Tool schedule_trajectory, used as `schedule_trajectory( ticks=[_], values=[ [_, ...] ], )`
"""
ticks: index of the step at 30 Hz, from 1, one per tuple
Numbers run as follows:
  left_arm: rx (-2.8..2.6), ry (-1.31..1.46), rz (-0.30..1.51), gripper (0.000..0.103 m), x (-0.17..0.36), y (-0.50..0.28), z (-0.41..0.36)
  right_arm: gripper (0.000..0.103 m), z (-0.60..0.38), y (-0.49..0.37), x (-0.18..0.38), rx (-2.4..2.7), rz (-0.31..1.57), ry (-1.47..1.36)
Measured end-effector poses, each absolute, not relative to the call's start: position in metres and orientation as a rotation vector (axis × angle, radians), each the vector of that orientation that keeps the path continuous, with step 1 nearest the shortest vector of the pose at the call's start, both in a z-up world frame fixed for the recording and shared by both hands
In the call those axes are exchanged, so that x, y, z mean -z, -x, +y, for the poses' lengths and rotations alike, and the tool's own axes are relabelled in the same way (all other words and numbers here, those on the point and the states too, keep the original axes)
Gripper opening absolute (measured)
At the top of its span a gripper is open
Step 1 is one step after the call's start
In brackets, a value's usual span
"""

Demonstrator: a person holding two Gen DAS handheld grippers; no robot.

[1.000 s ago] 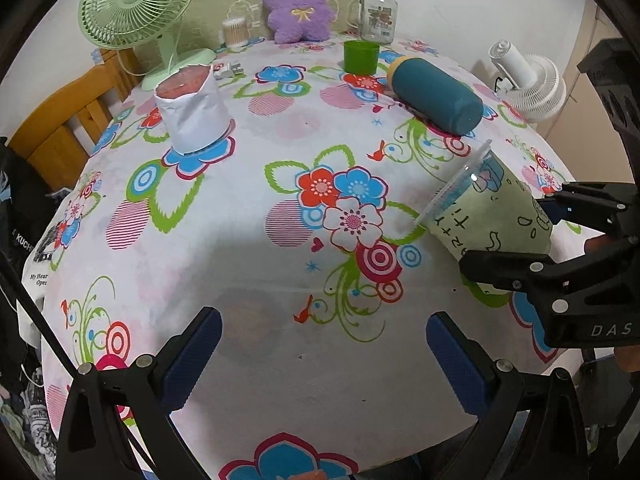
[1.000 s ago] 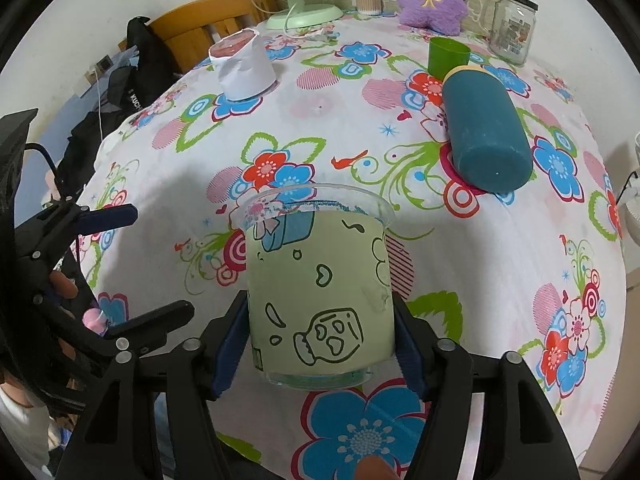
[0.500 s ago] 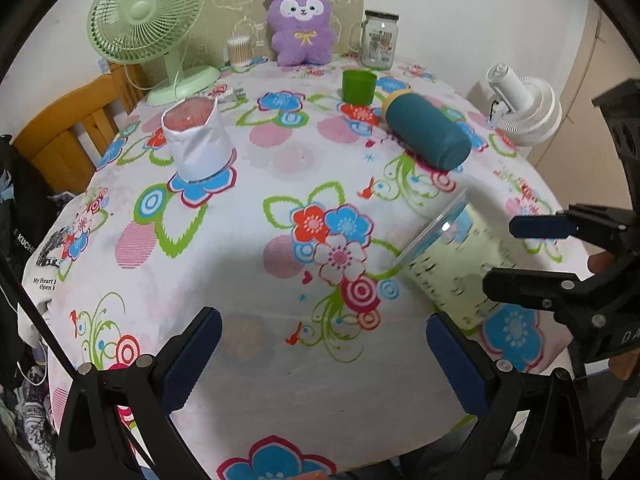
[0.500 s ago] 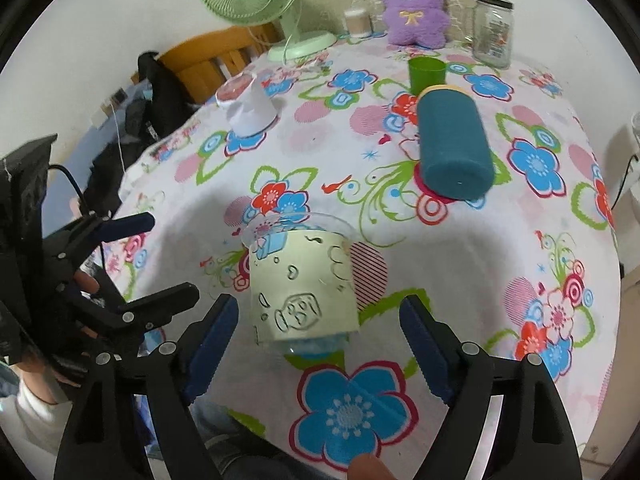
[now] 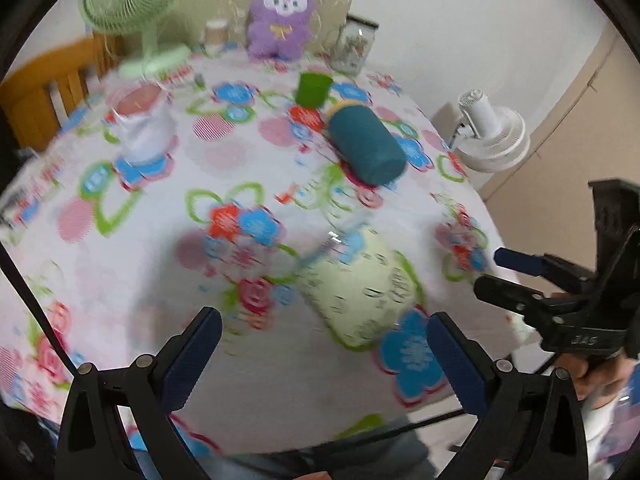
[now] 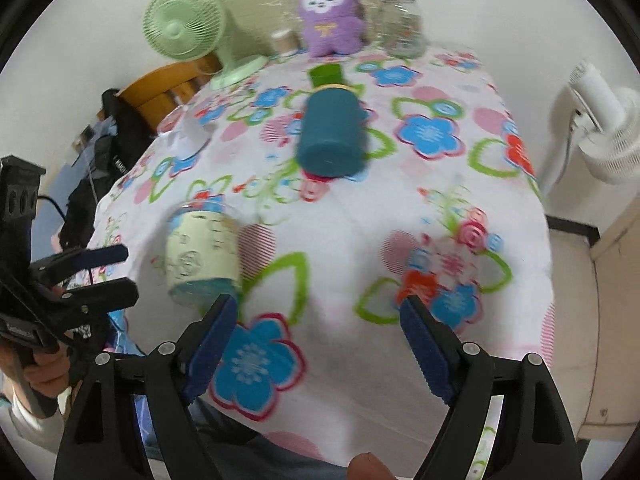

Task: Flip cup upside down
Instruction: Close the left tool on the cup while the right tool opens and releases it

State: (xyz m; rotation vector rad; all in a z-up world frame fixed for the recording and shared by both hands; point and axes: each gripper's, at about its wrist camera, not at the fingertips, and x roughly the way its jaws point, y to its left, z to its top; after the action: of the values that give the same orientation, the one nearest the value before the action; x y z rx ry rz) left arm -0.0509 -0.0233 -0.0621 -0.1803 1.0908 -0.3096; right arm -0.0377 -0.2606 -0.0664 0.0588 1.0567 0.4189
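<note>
A clear plastic cup with a pale green printed sleeve (image 5: 360, 288) lies on its side on the flowered tablecloth near the front edge, its rim pointing away. It also shows in the right wrist view (image 6: 202, 256), left of the fingers. My left gripper (image 5: 320, 360) is open and empty, below the cup. My right gripper (image 6: 318, 336) is open and empty, to the cup's right; it also shows in the left wrist view (image 5: 496, 272). Both views are motion-blurred.
A teal bottle (image 5: 366, 148) lies on its side mid-table, with a small green cup (image 5: 313, 88) behind it. A white paper bag (image 5: 142, 124), a green fan (image 5: 136, 4), a purple plush (image 5: 280, 16) and a glass jar (image 5: 356, 46) stand further back. A white fan (image 5: 496, 136) stands off the table's right.
My right gripper opened, let go of the cup and pulled back to the right. The cup now lies on the cloth. Both cameras have drawn back and tilted.
</note>
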Motion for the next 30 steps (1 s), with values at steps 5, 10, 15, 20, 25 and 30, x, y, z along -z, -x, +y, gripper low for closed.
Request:
schedule_trajectory(
  ticks=[5, 10, 15, 20, 25, 30],
  values=[
    [0.289, 0.206, 1.113, 0.103, 0.067, 0.046, -0.044, 0.085, -0.287, 0.037, 0.075, -0.381, 1.061, -0.093],
    [0.228, 0.327, 1.157, 0.103, 0.072, 0.036, -0.054, 0.085, -0.303, 0.036, 0.083, -0.367, 1.066, -0.117],
    [0.135, 0.460, 1.206, 0.103, 0.082, 0.029, -0.054, 0.085, -0.315, 0.032, 0.094, -0.357, 1.079, -0.143],
    [0.051, 0.526, 1.275, 0.103, 0.095, 0.025, -0.061, 0.085, -0.322, 0.030, 0.103, -0.349, 1.088, -0.163],
    [-0.047, 0.519, 1.324, 0.103, 0.106, 0.026, -0.069, 0.085, -0.327, 0.028, 0.107, -0.343, 1.086, -0.172],
    [-0.065, 0.529, 1.345, 0.101, 0.111, 0.023, -0.069, 0.085, -0.329, 0.028, 0.112, -0.345, 1.088, -0.186]
  ],
)
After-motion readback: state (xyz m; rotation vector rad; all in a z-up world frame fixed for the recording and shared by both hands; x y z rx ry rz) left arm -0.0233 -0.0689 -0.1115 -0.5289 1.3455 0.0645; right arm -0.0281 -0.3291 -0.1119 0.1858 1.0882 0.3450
